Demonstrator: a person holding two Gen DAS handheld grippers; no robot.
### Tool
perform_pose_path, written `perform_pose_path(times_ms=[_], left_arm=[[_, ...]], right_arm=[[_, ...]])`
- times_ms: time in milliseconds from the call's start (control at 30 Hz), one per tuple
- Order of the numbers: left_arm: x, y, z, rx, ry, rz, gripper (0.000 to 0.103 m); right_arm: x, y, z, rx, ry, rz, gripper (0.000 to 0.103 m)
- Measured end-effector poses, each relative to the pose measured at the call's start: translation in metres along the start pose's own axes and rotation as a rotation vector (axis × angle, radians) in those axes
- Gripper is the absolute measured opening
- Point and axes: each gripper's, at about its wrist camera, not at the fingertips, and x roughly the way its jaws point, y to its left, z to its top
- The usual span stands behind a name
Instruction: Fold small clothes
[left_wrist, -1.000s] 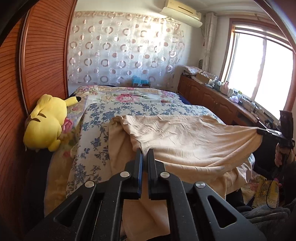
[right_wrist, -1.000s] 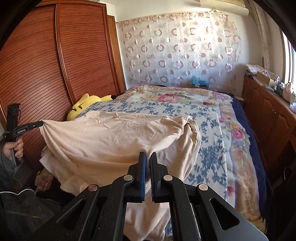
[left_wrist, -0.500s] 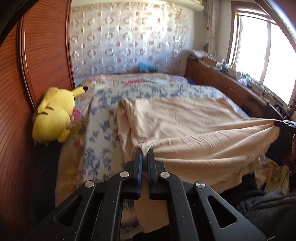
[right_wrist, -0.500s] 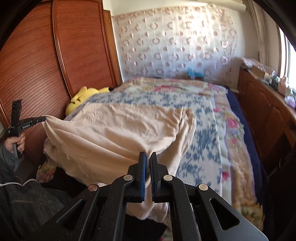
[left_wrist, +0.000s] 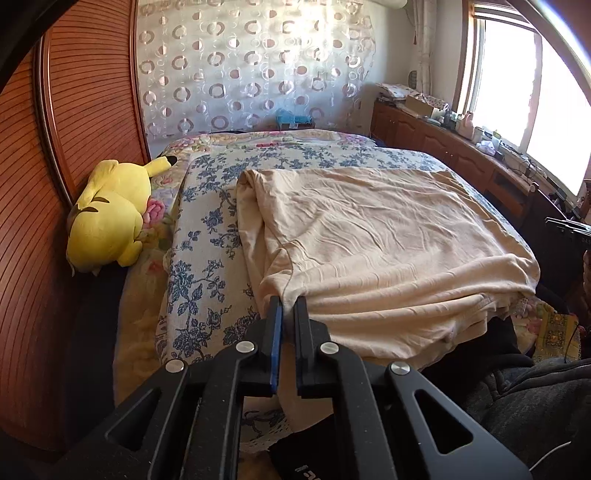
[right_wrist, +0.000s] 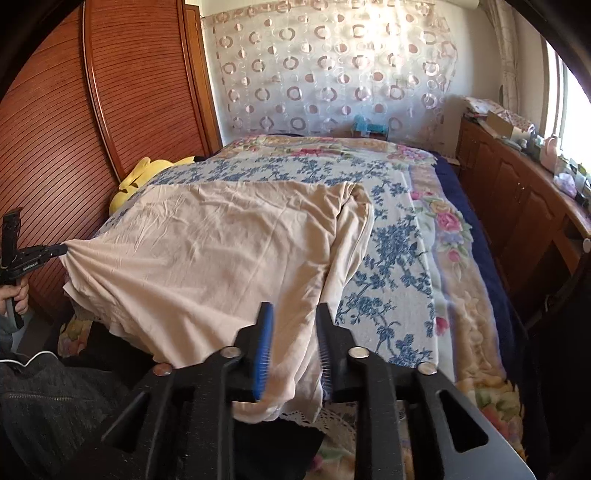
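A wide beige garment (left_wrist: 369, 236) lies folded over on the floral bed cover (left_wrist: 199, 229), its near edge hanging off the bed. My left gripper (left_wrist: 288, 306) is shut on the garment's near left corner. The right wrist view shows the same garment (right_wrist: 221, 251), with that left gripper (right_wrist: 62, 249) still pinching its stretched corner. My right gripper (right_wrist: 293, 314) has its jaws opening. The garment's other corner lies slack between them, and the pads are not pressing on it. In the left wrist view, the right gripper (left_wrist: 565, 225) shows only at the right edge.
A yellow plush toy (left_wrist: 107, 218) lies at the bed's left side against the slatted wooden wardrobe (left_wrist: 74, 110). Low wooden cabinets (left_wrist: 461, 155) with clutter run under the window on the right. A person's grey-clad lap (left_wrist: 535, 398) is at the bed's foot.
The lifted garment has come down flat onto the bed as both grippers sank. The right jaws, shut on a corner before, have spread and let it go. The left stays shut.
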Motion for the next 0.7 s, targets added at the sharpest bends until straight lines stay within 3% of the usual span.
perform_pose_path(times_ms=[100, 167, 233, 267, 300, 333, 700], left_arm=[[-0.003, -0.003, 0.003, 0.011, -0.011, -0.004, 0.009], [-0.004, -0.006, 0.004, 0.027, -0.016, 0.009, 0.022], [-0.004, -0.006, 0.004, 0.037, -0.026, 0.010, 0.050], [-0.003, -0.005, 0.004, 0.032, -0.026, 0.003, 0.057], [-0.001, -0.004, 0.004, 0.021, -0.022, -0.004, 0.076], [0.000, -0.002, 0.003, 0.008, -0.025, -0.008, 0.082], [0.034, 0.013, -0.011, -0.076, 0.048, 0.037, 0.082]], right_arm=[[0.002, 0.001, -0.003, -0.003, -0.001, -0.009, 0.032], [0.005, 0.001, -0.005, -0.006, 0.002, -0.005, 0.033], [0.009, 0.001, -0.005, -0.010, 0.005, 0.002, 0.033], [0.011, 0.003, -0.005, -0.012, 0.005, 0.003, 0.033], [0.013, 0.003, -0.004, -0.014, 0.004, 0.006, 0.033], [0.014, 0.003, -0.003, -0.016, 0.004, 0.008, 0.033], [0.041, 0.022, -0.001, -0.051, -0.012, 0.036, 0.044]])
